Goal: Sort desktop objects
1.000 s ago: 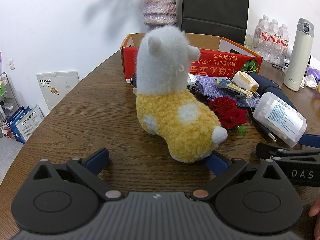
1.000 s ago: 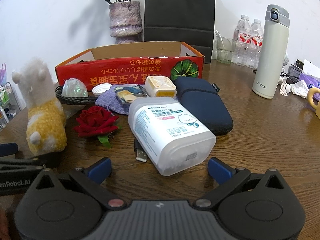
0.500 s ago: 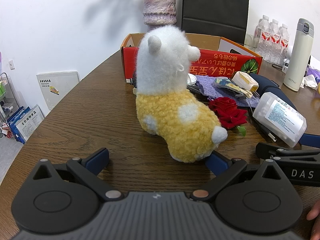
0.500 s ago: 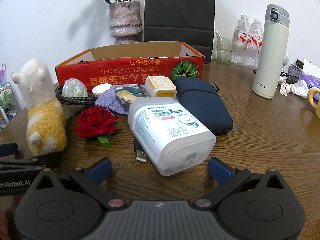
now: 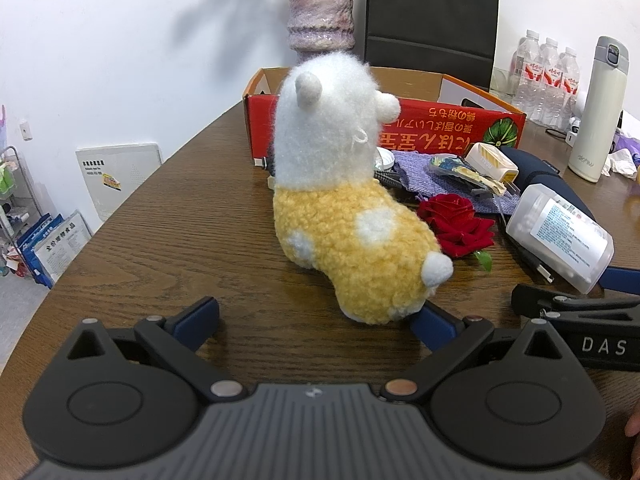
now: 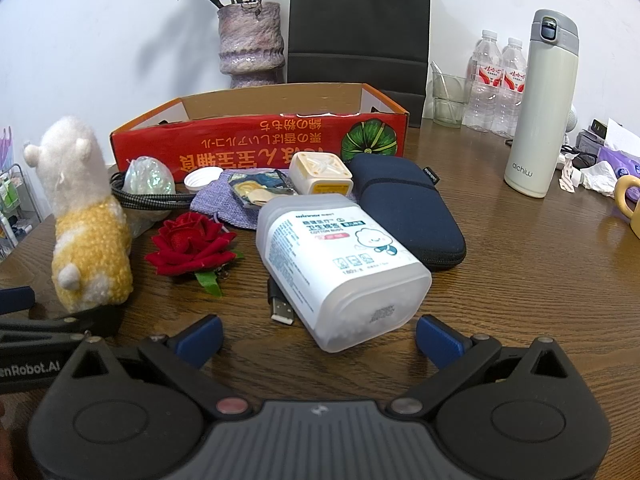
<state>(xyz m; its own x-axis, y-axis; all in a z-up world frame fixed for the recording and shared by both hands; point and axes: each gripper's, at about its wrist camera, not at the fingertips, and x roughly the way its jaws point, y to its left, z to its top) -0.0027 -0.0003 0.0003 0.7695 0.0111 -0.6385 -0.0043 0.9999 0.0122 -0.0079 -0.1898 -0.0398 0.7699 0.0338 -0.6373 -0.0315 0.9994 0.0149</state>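
A white and yellow plush alpaca (image 5: 344, 200) stands on the wooden table just ahead of my left gripper (image 5: 316, 320), which is open; its right fingertip touches the toy's rear. The same plush alpaca (image 6: 86, 224) shows at the left of the right wrist view. My right gripper (image 6: 318, 338) is open, and the near end of a lying white cotton-swab box (image 6: 340, 256) sits between its fingers. A red rose (image 6: 190, 242), a dark blue pouch (image 6: 404, 204), a cream cube (image 6: 320, 172) and a purple cloth (image 6: 224, 200) lie before an open red cardboard box (image 6: 260, 144).
A purple vase (image 6: 250, 42), a black paper bag (image 6: 360, 24), water bottles (image 6: 496, 80), a glass (image 6: 448, 98) and a white thermos (image 6: 540, 108) stand at the back. A braided cable (image 6: 152, 200) and USB plug (image 6: 282, 312) lie among the objects. The table edge (image 5: 132, 200) curves at left.
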